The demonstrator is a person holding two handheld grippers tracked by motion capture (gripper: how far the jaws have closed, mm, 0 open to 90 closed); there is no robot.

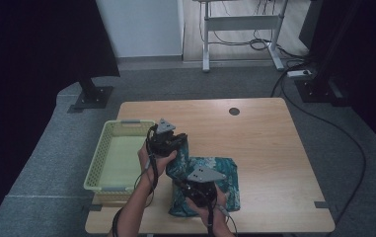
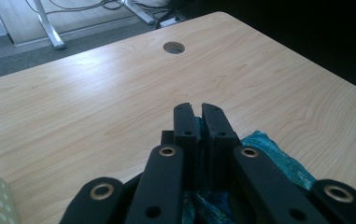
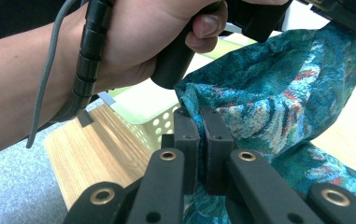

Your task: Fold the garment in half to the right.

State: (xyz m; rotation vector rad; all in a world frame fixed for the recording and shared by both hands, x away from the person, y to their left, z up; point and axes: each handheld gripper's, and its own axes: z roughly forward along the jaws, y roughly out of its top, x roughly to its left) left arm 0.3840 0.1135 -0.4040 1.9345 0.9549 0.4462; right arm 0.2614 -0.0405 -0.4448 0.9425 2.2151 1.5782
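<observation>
Pinching teal cloth point(image 1: 210, 173), both hand-held grippers point(image 1: 171, 143).

We cannot read the teal patterned cloth's point(image 1: 222, 174) near edge in the high view: the right gripper point(image 1: 199, 190) and hand cover it. The left gripper's point(image 2: 197, 108) own links hide most of the cloth pinched between its jaws.

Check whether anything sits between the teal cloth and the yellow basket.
Nothing visible does. The teal cloth, pinched by both the left gripper and the right gripper, lies right beside the yellow basket, whose inside looks bare.
</observation>
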